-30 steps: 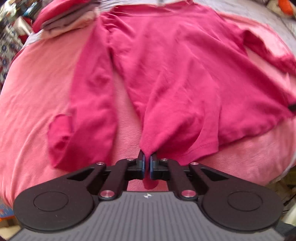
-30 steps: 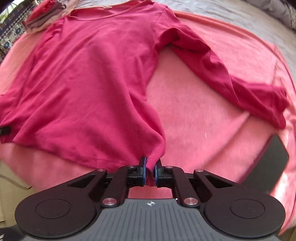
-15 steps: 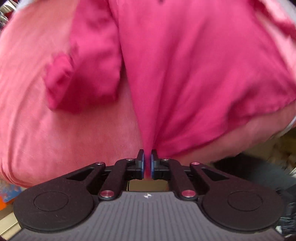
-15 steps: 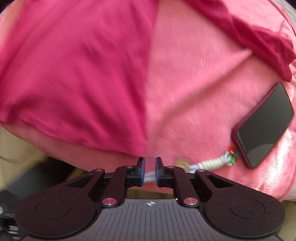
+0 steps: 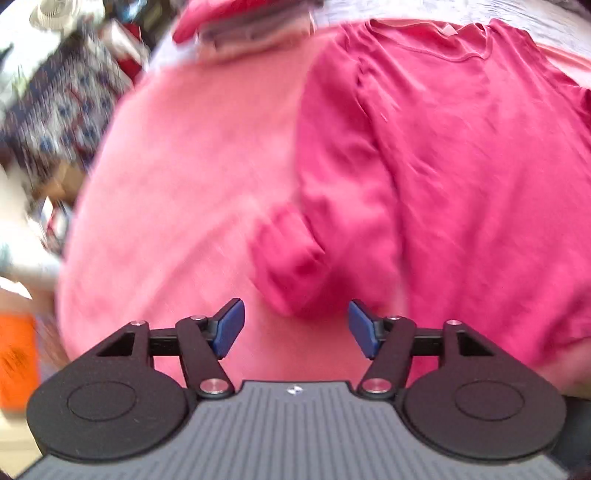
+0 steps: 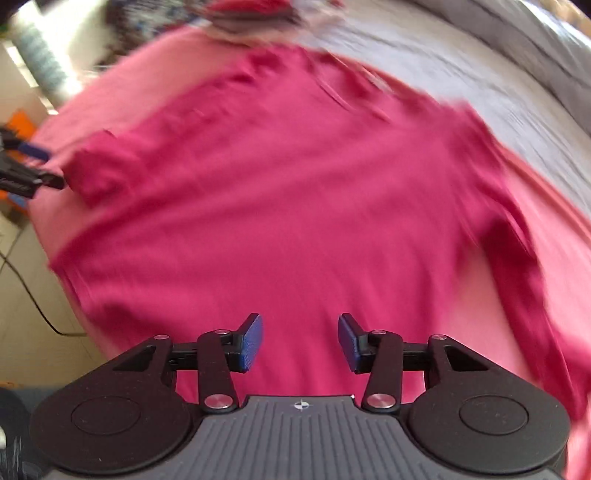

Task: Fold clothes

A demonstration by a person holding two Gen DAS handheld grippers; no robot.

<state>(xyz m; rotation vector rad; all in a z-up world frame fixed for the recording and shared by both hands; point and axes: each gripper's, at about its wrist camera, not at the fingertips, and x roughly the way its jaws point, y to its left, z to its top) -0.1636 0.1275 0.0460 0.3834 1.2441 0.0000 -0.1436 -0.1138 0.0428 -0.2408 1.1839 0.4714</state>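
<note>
A crimson long-sleeved shirt [image 5: 461,155] lies spread flat on a pink blanket [image 5: 184,192], neckline at the far side. Its left sleeve [image 5: 325,206] runs down beside the body, the cuff ending just ahead of my left gripper [image 5: 295,325], which is open and holds nothing. In the right wrist view the same shirt [image 6: 295,192] fills the middle, and my right gripper [image 6: 300,341] is open above its lower hem area. The left gripper's fingers [image 6: 26,173] show at the left edge beside the sleeve cuff [image 6: 99,166]. Both views are motion-blurred.
A stack of folded clothes [image 5: 251,26] sits at the far end of the bed. Grey bedding [image 6: 480,74] lies beyond the blanket on the right. Floor with a cable [image 6: 33,295] and an orange object [image 5: 16,358] lie off the bed's left edge.
Both grippers let go of the shirt's bottom corners and opened. They swung back up over the bed, and the shirt now lies flat.
</note>
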